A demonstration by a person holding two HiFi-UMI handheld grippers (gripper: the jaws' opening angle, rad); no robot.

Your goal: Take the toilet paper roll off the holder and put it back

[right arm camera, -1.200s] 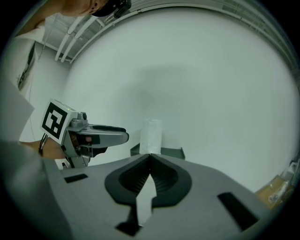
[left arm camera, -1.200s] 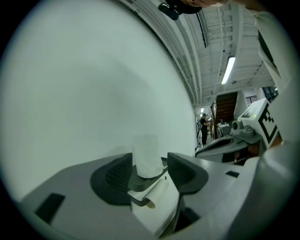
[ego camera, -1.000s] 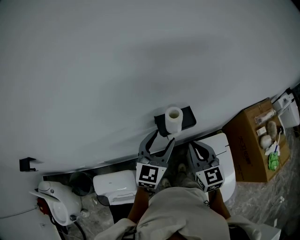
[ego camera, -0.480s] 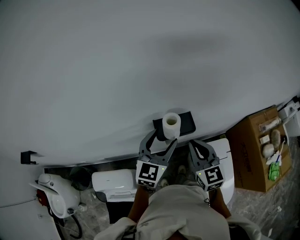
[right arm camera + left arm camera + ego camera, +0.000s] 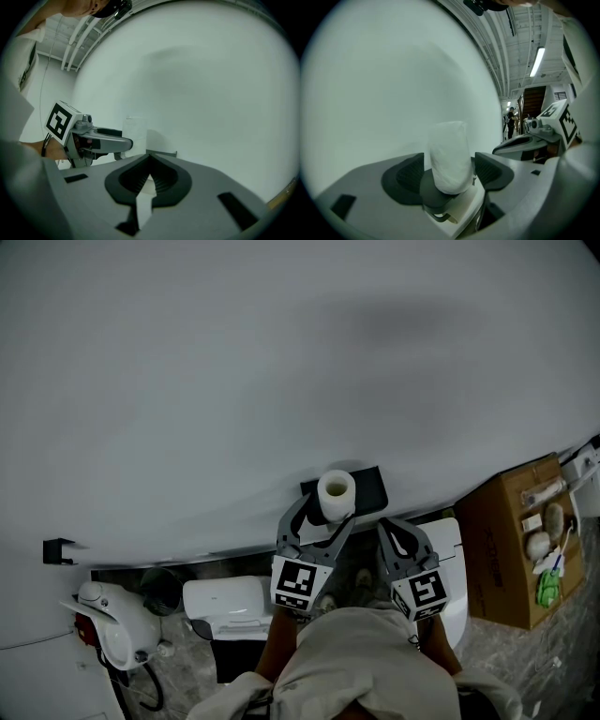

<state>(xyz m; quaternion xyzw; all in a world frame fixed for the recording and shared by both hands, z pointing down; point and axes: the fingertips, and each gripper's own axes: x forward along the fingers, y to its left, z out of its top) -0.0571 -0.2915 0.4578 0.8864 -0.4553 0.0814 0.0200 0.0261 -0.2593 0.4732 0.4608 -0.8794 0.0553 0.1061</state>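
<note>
A white toilet paper roll (image 5: 336, 495) stands upright on a black wall holder (image 5: 367, 486). My left gripper (image 5: 323, 514) reaches up around it, and its jaws are opening. In the left gripper view the roll (image 5: 449, 157) sits on the holder's dark base (image 5: 438, 198) between the two pads (image 5: 407, 177), which stand slightly apart from its sides. My right gripper (image 5: 383, 527) hangs just right of the holder, shut with nothing in it. In the right gripper view its tips meet (image 5: 149, 158), and the roll (image 5: 134, 132) and the left gripper (image 5: 96, 139) show to the left.
A plain grey wall fills the upper head view. Below are a white toilet (image 5: 453, 554), a white lidded bin (image 5: 228, 606), a white appliance (image 5: 111, 629) and a cardboard box (image 5: 511, 540) with small items at right. A small black bracket (image 5: 56, 549) sticks out of the wall at left.
The left gripper's jaws have spread a little round the roll, which stays on the holder. The head view has shifted slightly. The right gripper has not moved.
</note>
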